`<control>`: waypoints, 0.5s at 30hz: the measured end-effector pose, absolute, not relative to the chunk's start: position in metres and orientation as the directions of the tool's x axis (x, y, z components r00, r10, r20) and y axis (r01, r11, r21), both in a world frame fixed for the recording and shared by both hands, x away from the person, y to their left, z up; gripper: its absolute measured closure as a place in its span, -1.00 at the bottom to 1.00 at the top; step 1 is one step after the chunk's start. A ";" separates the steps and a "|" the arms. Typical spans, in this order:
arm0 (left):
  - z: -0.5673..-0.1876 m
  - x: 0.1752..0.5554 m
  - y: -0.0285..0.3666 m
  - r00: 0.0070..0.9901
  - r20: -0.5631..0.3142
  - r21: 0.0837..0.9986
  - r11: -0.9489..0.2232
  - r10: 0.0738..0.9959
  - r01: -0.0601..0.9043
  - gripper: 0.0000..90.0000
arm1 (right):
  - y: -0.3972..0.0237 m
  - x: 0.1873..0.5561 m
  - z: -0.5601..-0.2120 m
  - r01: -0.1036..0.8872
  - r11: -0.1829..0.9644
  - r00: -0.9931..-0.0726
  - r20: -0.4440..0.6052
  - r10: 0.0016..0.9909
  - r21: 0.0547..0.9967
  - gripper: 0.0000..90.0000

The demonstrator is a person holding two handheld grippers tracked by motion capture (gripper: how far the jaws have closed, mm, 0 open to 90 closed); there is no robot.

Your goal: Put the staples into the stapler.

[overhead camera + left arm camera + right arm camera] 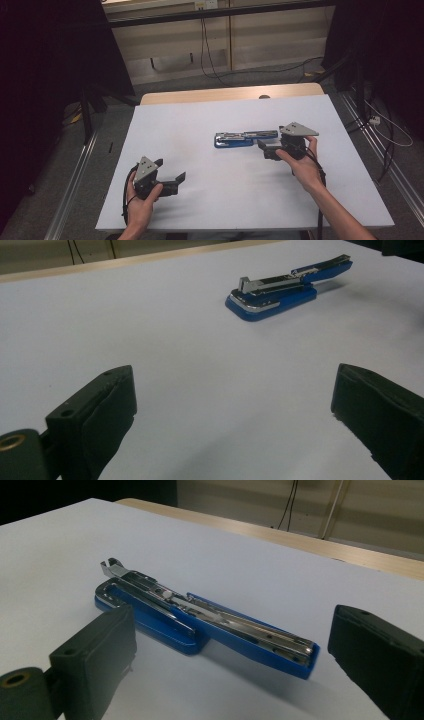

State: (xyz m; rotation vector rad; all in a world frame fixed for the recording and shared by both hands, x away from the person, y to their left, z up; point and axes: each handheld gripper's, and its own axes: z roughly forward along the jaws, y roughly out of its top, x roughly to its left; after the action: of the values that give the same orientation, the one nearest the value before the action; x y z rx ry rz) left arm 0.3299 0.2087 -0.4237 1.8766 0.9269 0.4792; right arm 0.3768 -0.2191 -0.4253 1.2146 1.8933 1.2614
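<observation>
Two grippers I hold wide open and empty, right gripper (265, 148) near glossy blue metal stapler (245, 138) swung open flat, left gripper (175, 182) well apart, smooth white table (200, 115).

Stapler (200, 625): blue plastic shell, smooth, slight gloss; inner rail and front plate bright metal, shiny, chrome-like trim round base edge.

Bench (220, 200): white top, matt, smooth, faint scuffs; far edge light wood, satin look.

Right tongs (230, 655): black jaws, matt; inner pads dull and rubbery-looking, faintly rough; brass-coloured ring at lower left corner of right gripper view.

Left tongs (235, 415): same matt black jaws, pad edges a little worn.

Grey three-cornered plates on top: flat metal-looking, dull finish.

Floor (110, 130): grey, rough, carpet-like.
</observation>
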 end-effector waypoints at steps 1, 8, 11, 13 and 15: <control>-0.424 0.330 0.208 0.637 -0.059 0.881 -0.260 0.768 0.394 -0.90 | -0.221 0.375 -0.425 0.373 0.149 -0.432 0.029 0.902 0.916 -0.89; -0.423 0.331 0.208 0.626 -0.052 0.878 -0.263 0.778 0.399 -0.90 | -0.235 0.360 -0.428 0.360 0.140 -0.404 0.018 0.915 0.922 -0.88; -0.423 0.331 0.207 0.633 -0.047 0.881 -0.267 0.773 0.391 -0.90 | -0.240 0.354 -0.428 0.348 0.139 -0.392 0.009 0.920 0.927 -0.89; -0.422 0.330 0.207 0.640 -0.051 0.882 -0.266 0.767 0.389 -0.88 | -0.243 0.351 -0.429 0.345 0.135 -0.383 0.008 0.924 0.929 -0.90; -0.422 0.330 0.207 0.637 -0.052 0.884 -0.261 0.769 0.387 -0.88 | -0.246 0.349 -0.431 0.346 0.135 -0.379 0.007 0.925 0.929 -0.91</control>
State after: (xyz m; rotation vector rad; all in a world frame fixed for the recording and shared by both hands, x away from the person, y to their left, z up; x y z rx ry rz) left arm 0.3302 0.2069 -0.4221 1.8769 0.9186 0.4876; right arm 0.3491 -0.2456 -0.4309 1.2227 1.8130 1.2343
